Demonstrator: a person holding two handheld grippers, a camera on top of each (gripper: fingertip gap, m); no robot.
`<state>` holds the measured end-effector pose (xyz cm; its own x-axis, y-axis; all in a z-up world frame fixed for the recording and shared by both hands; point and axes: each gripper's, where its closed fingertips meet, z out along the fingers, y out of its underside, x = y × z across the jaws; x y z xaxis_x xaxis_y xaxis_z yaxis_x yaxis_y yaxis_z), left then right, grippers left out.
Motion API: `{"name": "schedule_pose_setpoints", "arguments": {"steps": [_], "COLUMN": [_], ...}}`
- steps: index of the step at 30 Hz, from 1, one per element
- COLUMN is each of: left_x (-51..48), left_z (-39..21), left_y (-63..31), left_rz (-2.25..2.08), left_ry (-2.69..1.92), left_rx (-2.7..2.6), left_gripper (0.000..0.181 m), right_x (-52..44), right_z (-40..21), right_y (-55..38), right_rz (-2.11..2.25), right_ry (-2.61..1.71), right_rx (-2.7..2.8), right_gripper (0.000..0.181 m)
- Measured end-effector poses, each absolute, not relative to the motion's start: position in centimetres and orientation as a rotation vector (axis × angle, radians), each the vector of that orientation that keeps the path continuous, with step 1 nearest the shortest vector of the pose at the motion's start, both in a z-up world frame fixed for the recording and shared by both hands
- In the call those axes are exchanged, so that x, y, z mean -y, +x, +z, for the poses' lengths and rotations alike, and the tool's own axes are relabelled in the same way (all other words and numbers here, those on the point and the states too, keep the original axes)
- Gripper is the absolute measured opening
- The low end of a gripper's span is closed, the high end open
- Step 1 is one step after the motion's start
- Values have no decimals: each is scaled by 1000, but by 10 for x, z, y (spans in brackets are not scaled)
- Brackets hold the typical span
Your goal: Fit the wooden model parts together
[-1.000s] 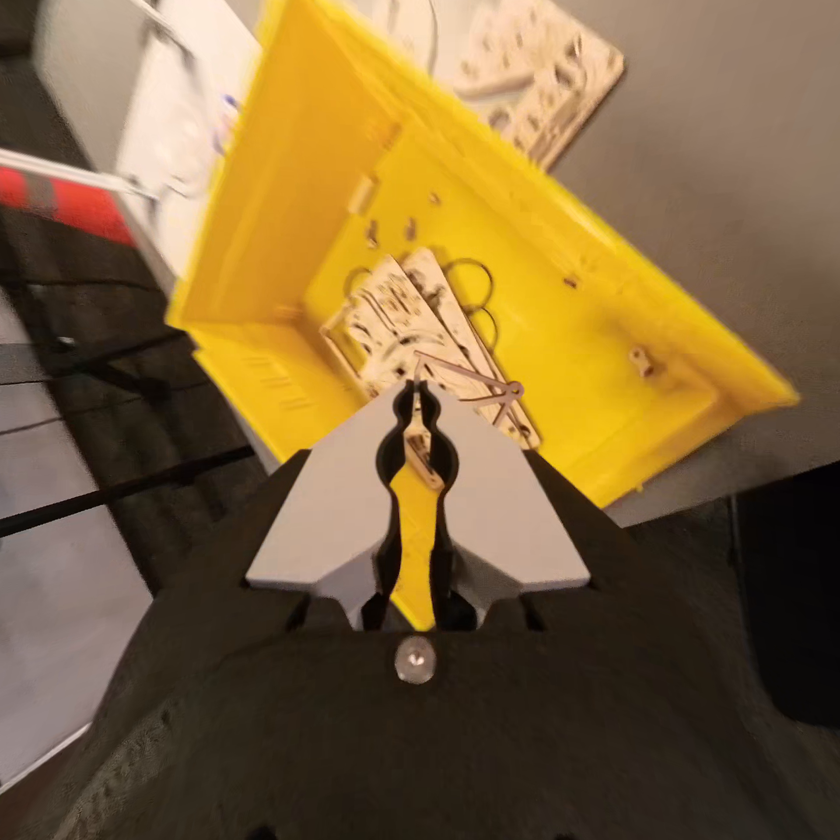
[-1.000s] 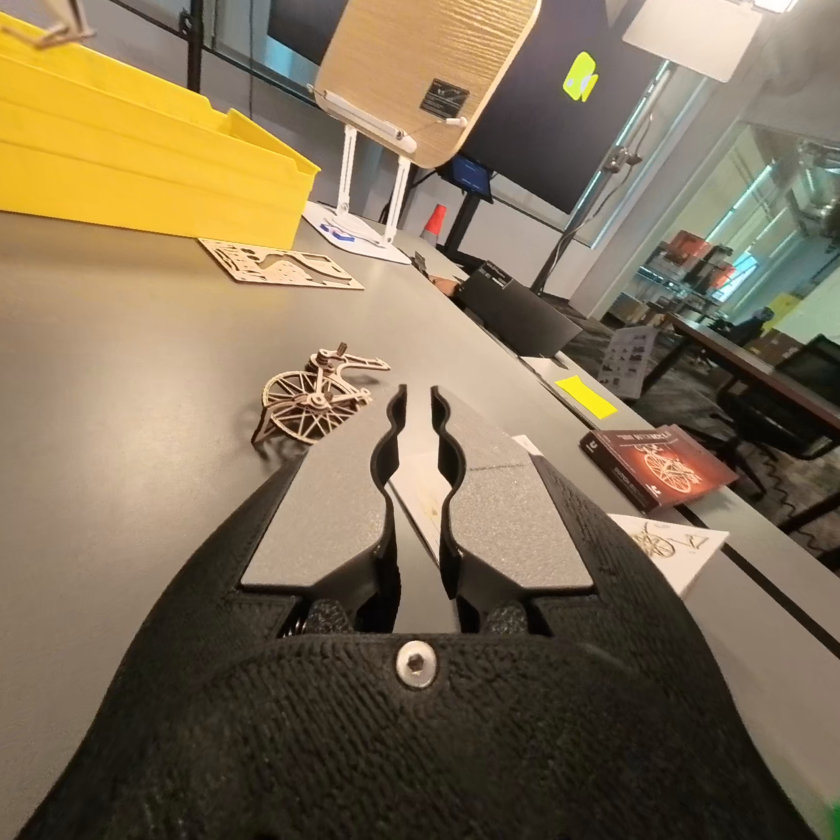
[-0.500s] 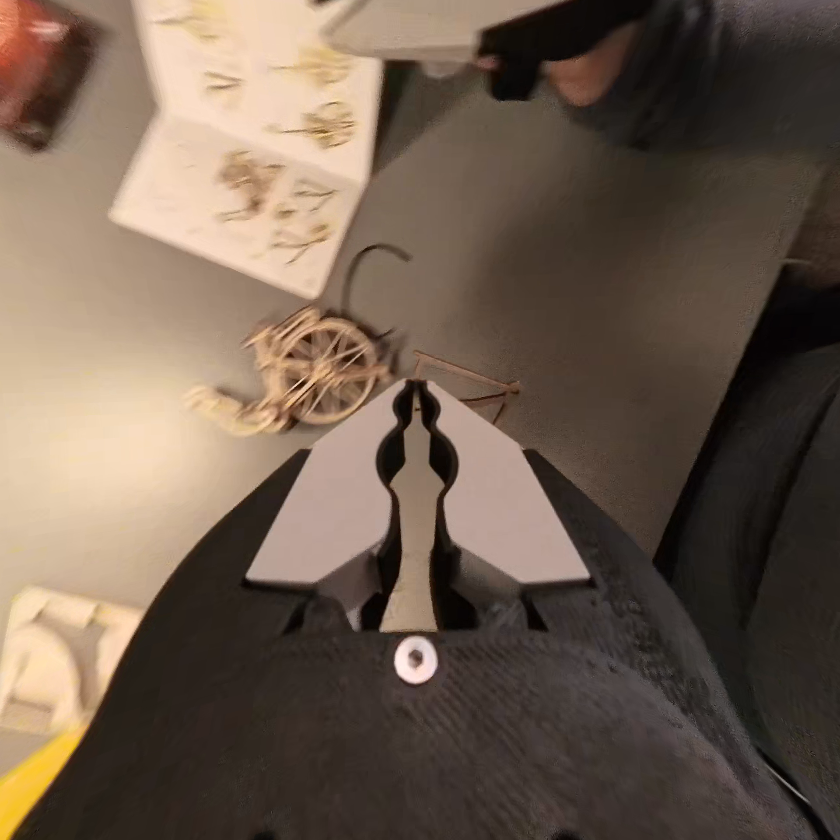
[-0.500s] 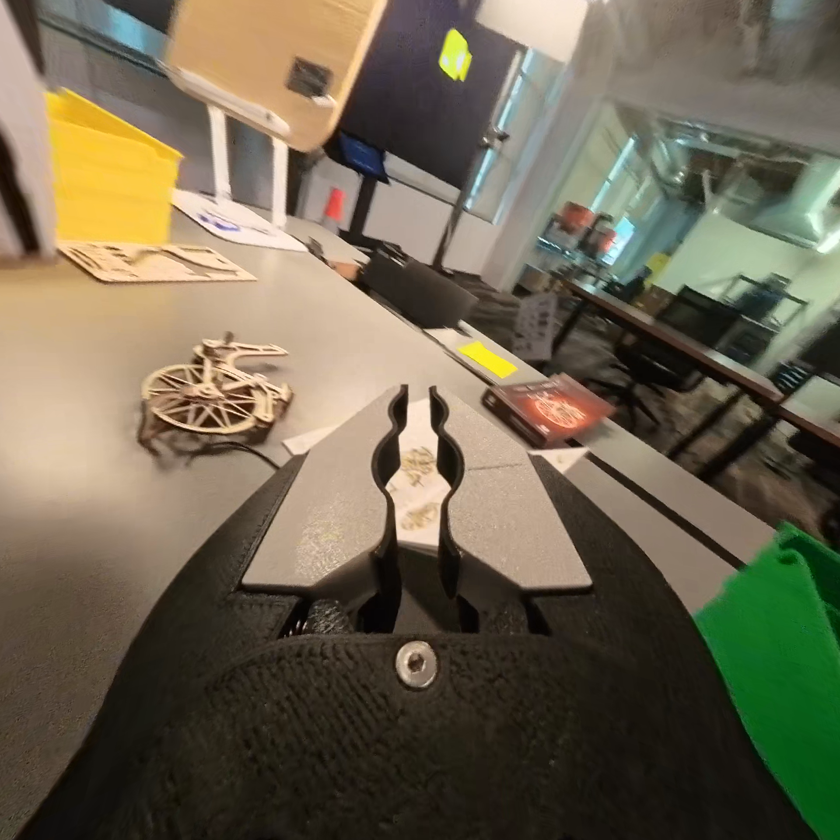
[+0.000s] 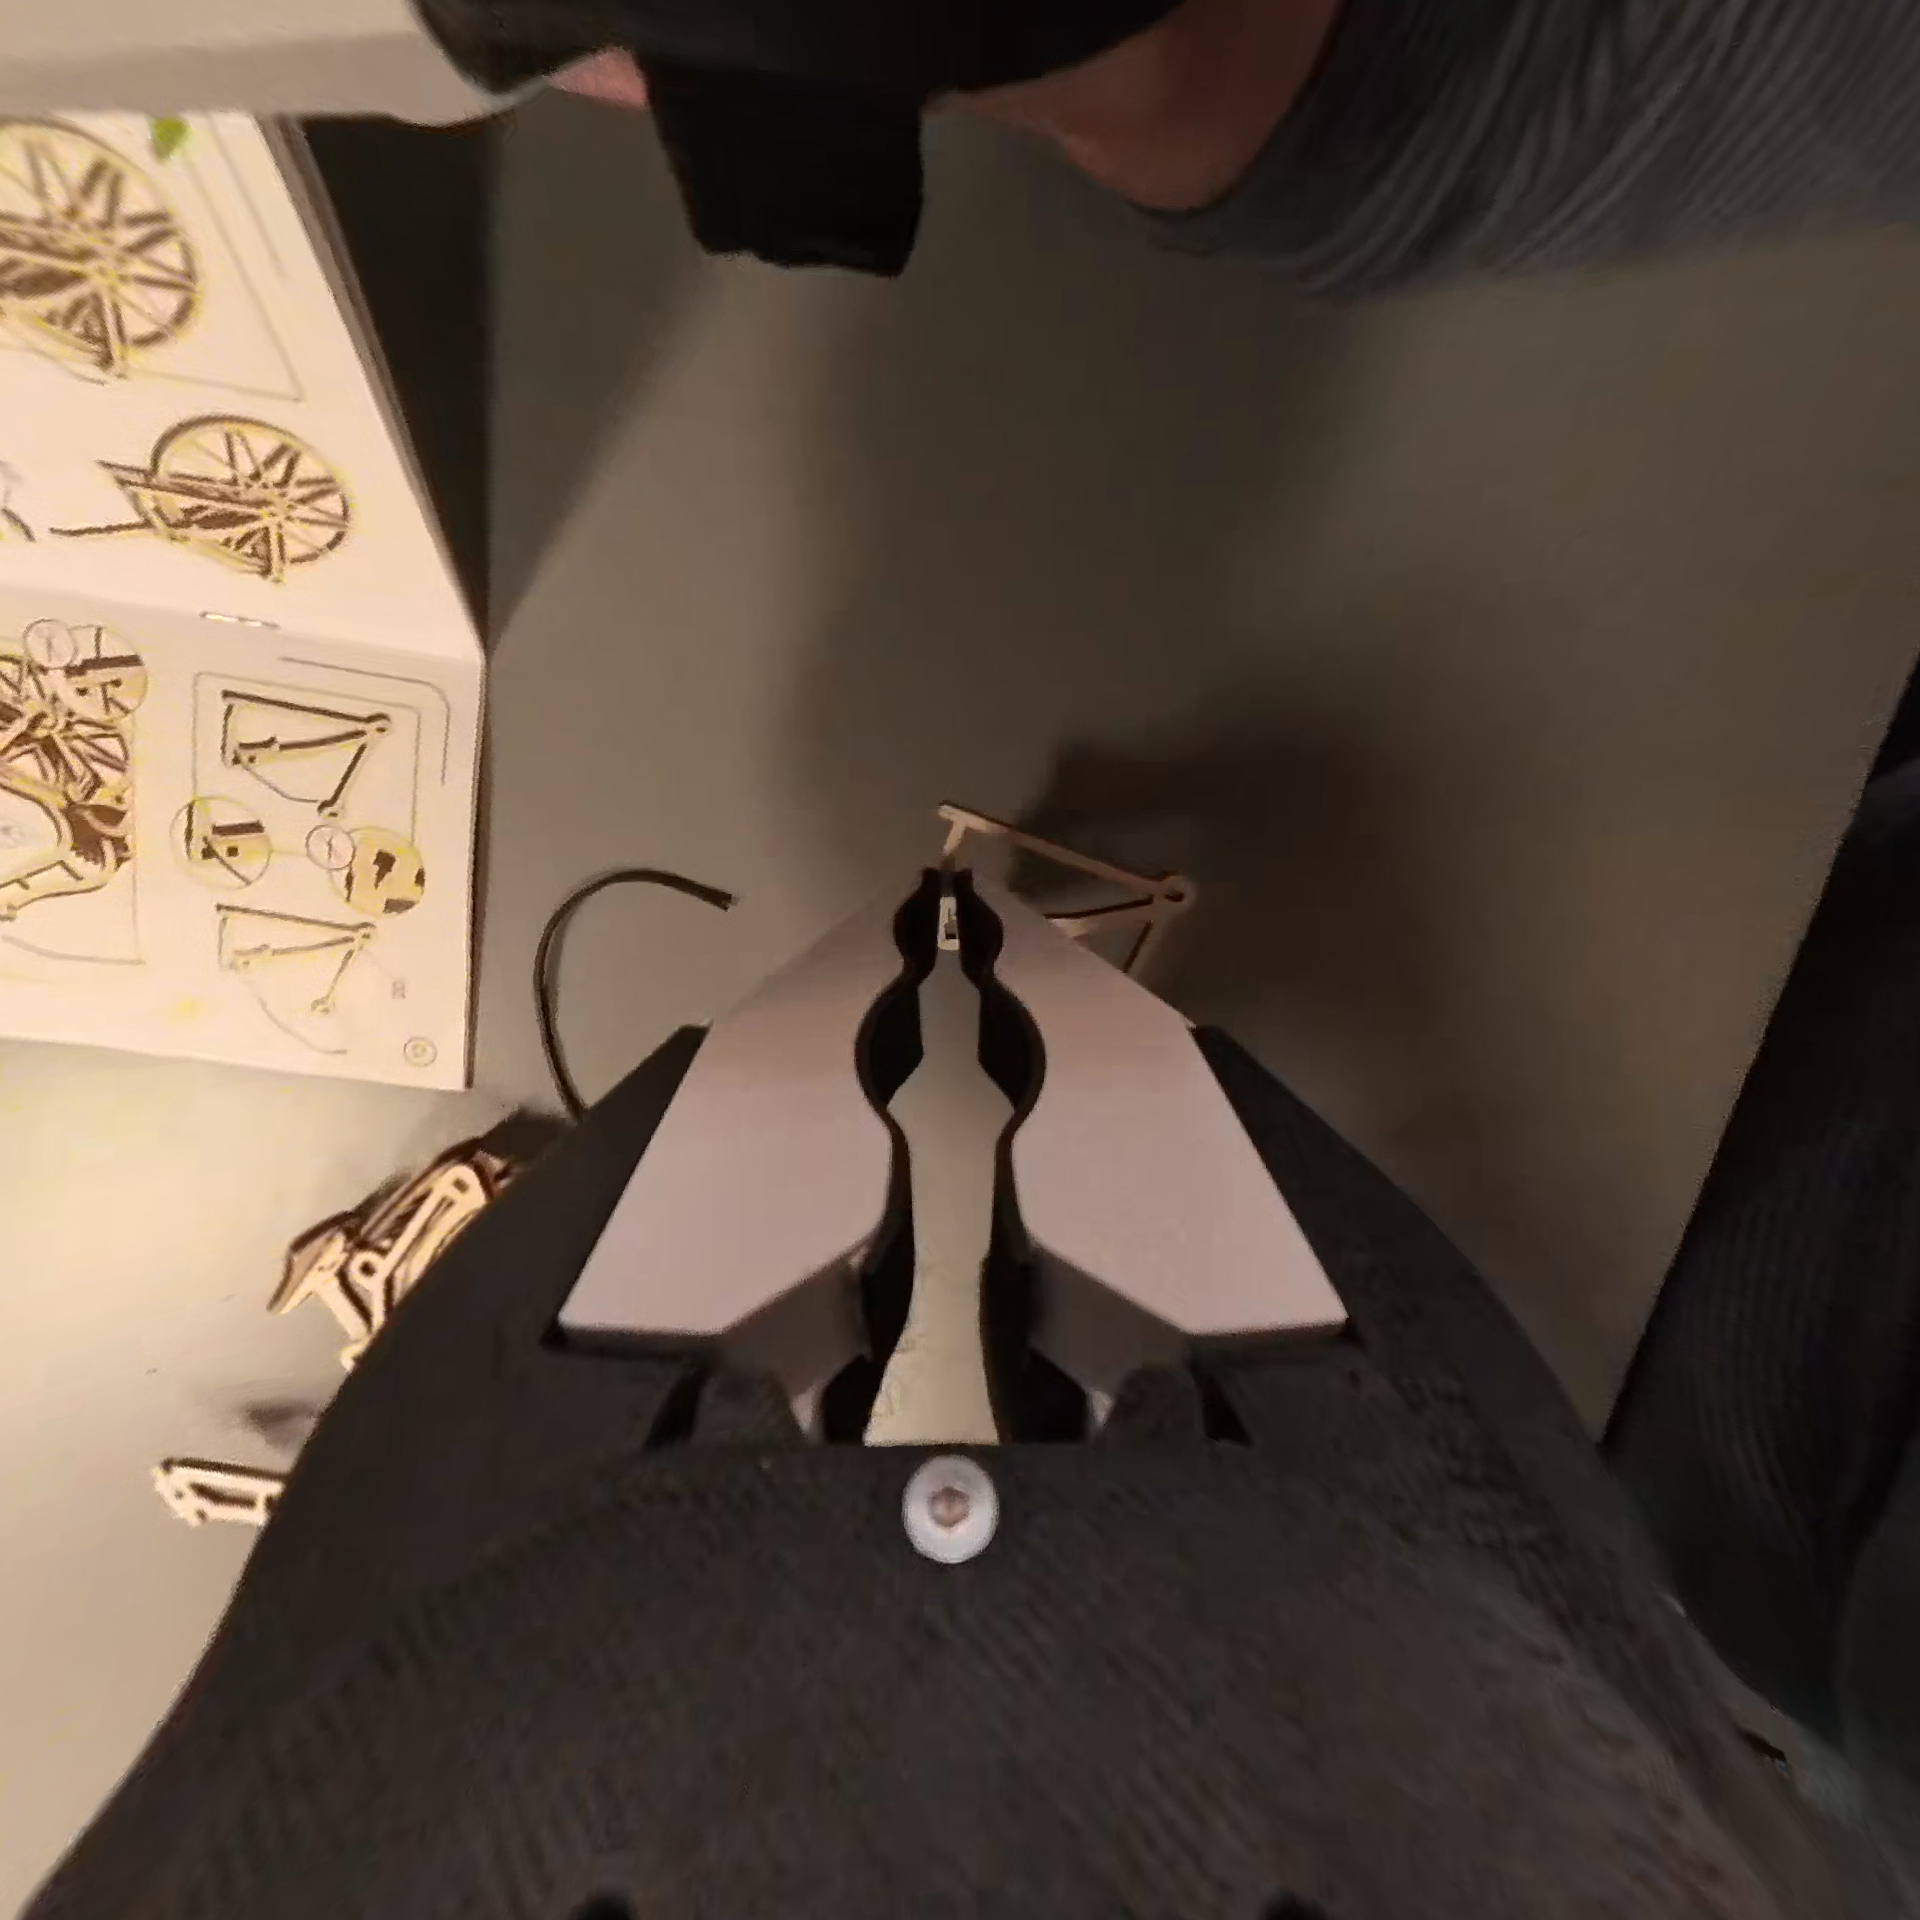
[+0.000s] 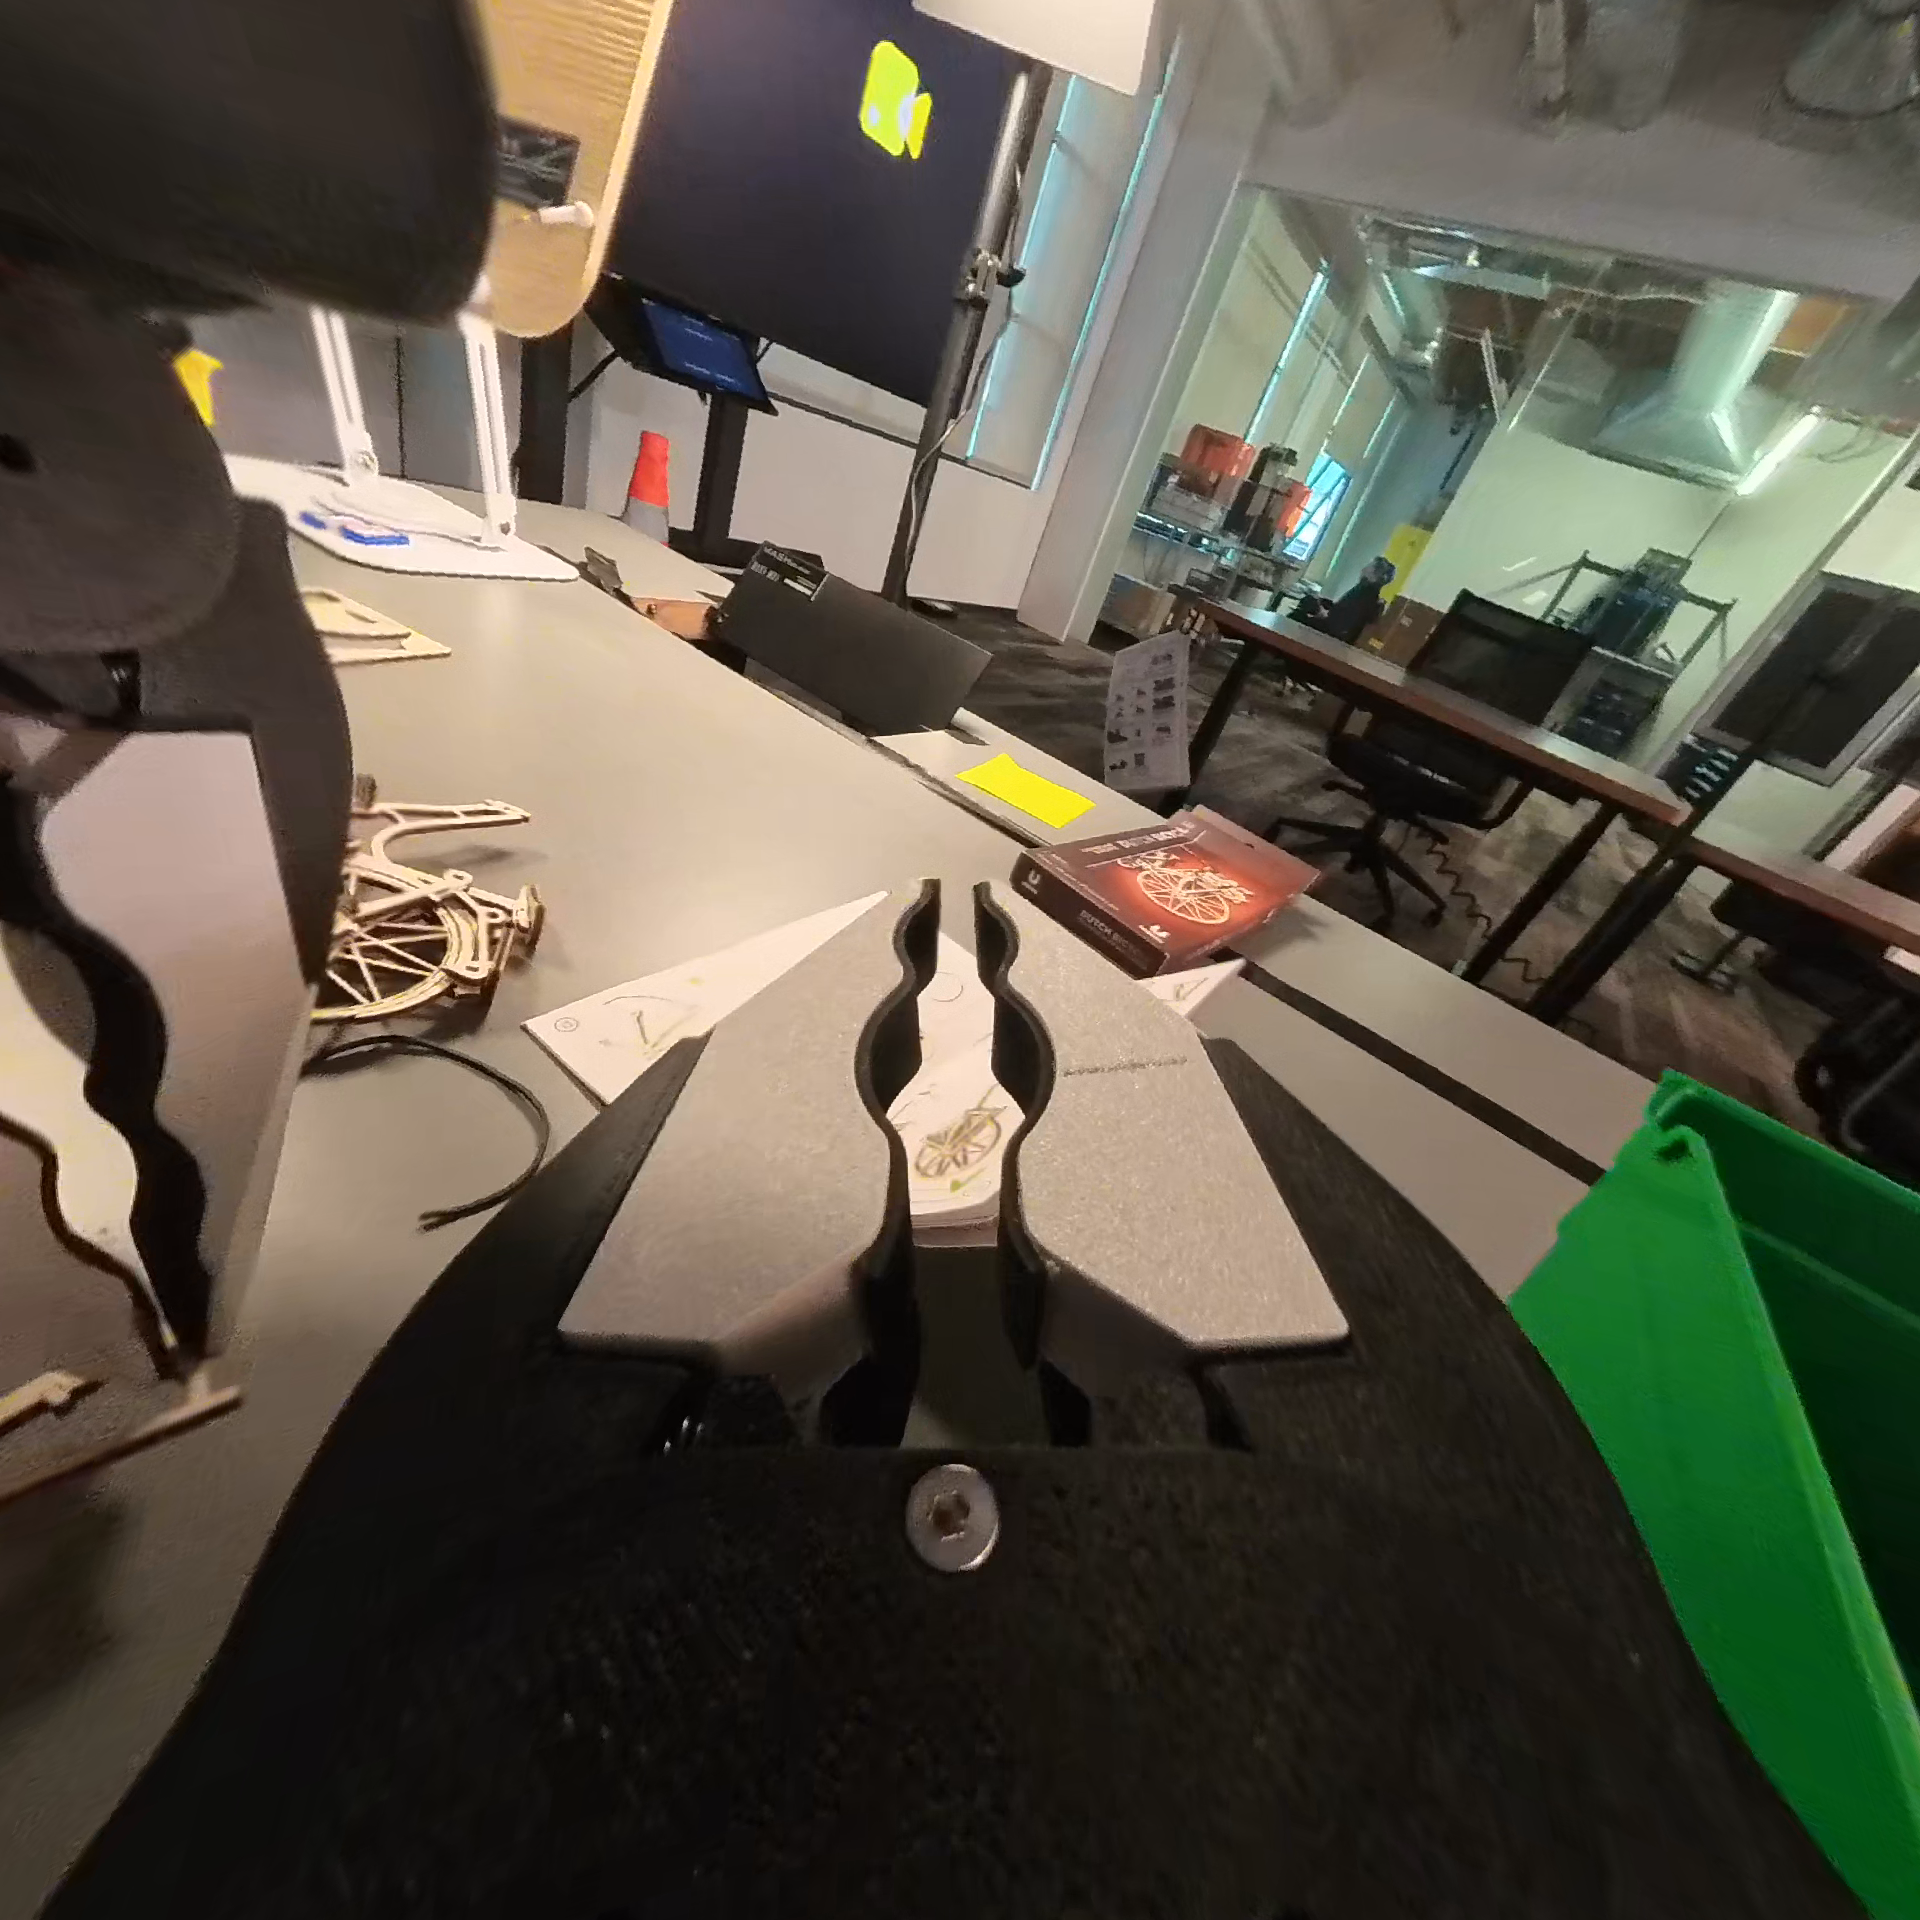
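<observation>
My left gripper (image 5: 950, 902) is shut on a thin wooden frame piece (image 5: 1091, 883), which sticks out to the right of the tips, just above the grey table. The right wrist view shows this gripper at far left, pointing down, with the frame piece (image 6: 94, 1429) at its tips. The wooden wheel assembly (image 6: 416, 935) lies on the table; in the left wrist view it (image 5: 395, 1236) is half hidden behind my gripper body. My right gripper (image 6: 954, 904) is shut to a narrow slit and holds nothing. It hovers over the open instruction booklet (image 6: 665, 1013).
The booklet (image 5: 229, 623) lies left of my left gripper, with a black cord (image 5: 571, 935) beside it. A small loose wooden part (image 5: 208, 1491) lies lower left. A red box (image 6: 1164, 883), a green bin (image 6: 1766, 1455) and a wooden parts sheet (image 6: 364, 629) are around. A sleeve (image 5: 1558, 135) is above. My right fingertips sit around 15 centimeters from my left ones.
My left gripper carried the frame piece from over the yellow bin to the table by the wheel assembly and went lower. The right wrist view swung right, and the left gripper came into it.
</observation>
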<state>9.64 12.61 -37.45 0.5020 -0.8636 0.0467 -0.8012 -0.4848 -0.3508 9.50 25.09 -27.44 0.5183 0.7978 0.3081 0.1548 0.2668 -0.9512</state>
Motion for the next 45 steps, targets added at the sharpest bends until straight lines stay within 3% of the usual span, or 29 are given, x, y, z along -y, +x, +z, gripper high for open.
{"name": "schedule_pose_setpoints", "arguments": {"steps": [5, 9, 13, 19, 25, 35, 41, 45], "left_x": [-127, -122, -124, -179, -190, -173, -165, -166], "left_z": [-383, -387, -378, -297, -284, -277, -276, -277], "left_y": [97, 98, 97, 37, -24, -2, 10, 6], "left_rz": [-231, -250, -271, -236, -89, -133, -108, -131], "left_ry": [-2464, -2480, -2452, -2082, -1676, -1435, -1396, -1409], "left_rx": [-1470, -1499, -1454, -766, -389, -479, -552, -527], "left_gripper": [2, 21, 26, 21, 21, 13, 12, 11], "right_x": [-256, -256, -254, -235, -216, -187, -179, -189], "right_z": [-273, -273, -271, -286, -316, -365, -379, -383], "right_y": [99, 100, 100, 77, 53, 38, 33, 34], "right_rz": [556, 558, 554, 526, 616, 636, 763, 624], "right_ry": [-1274, -1278, -1269, -1205, -1266, -1478, -1772, -1802], "right_rx": [929, 921, 929, 1124, 1326, 1628, 1547, 1508], "right_gripper": [5, 5, 5, 14, 16, 15, 22, 19]}}
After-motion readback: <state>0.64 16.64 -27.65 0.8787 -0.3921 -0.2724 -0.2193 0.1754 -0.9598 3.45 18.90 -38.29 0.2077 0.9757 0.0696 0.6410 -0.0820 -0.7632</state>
